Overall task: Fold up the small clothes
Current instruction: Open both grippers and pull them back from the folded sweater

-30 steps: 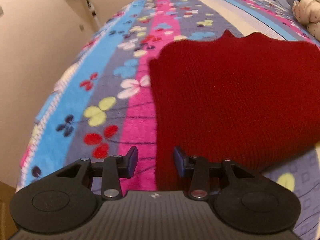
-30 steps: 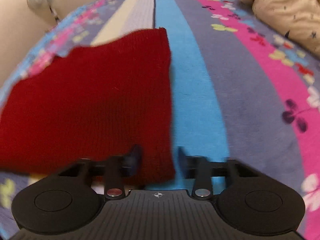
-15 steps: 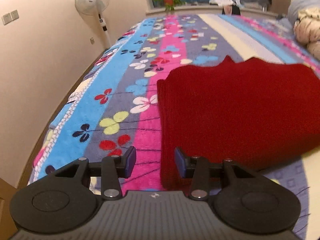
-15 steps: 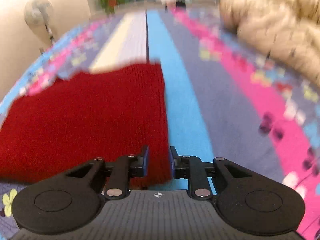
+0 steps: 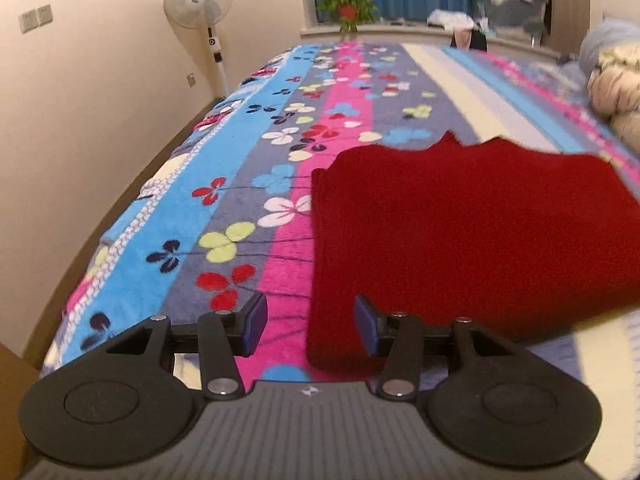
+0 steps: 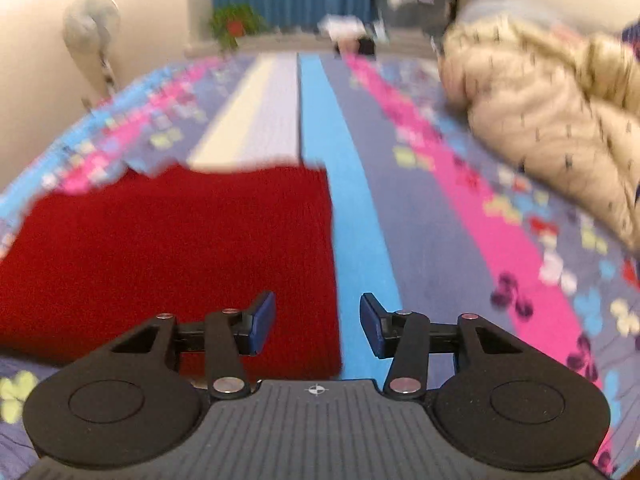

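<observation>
A dark red knitted garment (image 5: 460,232) lies folded flat on the striped flowered bedspread (image 5: 240,184). In the left wrist view my left gripper (image 5: 306,326) is open and empty, raised above the garment's near left corner. In the right wrist view the garment (image 6: 168,256) fills the left half, and my right gripper (image 6: 317,326) is open and empty above its near right corner, straddling its right edge.
A beige padded quilt (image 6: 552,120) is bunched on the bed's right side. A standing fan (image 5: 200,4) is by the left wall. A potted plant (image 5: 348,6) and a storage box (image 5: 508,0) sit on the far windowsill. The bed's left edge drops off near the wall.
Both grippers have risen and pulled back from the garment. The right gripper narrowed half a second ago and is open wide now. The garment stays flat.
</observation>
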The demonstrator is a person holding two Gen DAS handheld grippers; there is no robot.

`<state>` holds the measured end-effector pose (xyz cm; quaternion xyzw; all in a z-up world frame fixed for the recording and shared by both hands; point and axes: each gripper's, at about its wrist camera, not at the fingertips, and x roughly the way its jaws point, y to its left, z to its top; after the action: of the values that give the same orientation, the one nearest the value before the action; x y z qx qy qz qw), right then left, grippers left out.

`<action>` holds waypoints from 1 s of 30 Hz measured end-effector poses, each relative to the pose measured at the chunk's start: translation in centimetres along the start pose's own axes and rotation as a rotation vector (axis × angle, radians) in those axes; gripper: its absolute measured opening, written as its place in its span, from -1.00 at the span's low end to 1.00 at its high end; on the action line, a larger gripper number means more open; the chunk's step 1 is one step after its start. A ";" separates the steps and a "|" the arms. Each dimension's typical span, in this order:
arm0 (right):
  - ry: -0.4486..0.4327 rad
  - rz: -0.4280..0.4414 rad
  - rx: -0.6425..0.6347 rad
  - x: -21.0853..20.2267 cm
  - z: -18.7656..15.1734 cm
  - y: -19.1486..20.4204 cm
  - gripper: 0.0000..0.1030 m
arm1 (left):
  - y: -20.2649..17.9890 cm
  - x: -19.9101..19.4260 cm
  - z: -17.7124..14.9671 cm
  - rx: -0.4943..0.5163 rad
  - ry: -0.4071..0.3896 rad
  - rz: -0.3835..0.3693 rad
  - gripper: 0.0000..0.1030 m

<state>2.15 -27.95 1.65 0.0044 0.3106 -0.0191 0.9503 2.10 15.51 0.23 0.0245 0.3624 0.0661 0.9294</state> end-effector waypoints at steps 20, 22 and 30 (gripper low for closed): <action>0.016 -0.025 -0.114 2.6 -2.6 3.8 0.26 | -3.4 1.1 -2.4 0.005 0.050 -0.025 0.14; 0.018 -0.018 -0.105 2.6 -2.6 3.6 0.26 | -3.2 1.5 -2.4 -0.011 0.066 -0.017 0.14; 0.040 -0.029 -0.105 3.3 -2.7 3.4 0.26 | -2.7 1.9 -2.3 -0.034 0.078 -0.008 0.16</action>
<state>3.33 -24.65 -2.46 -0.0495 0.3303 -0.0167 0.9424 2.24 13.12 -2.95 0.0045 0.3972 0.0696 0.9151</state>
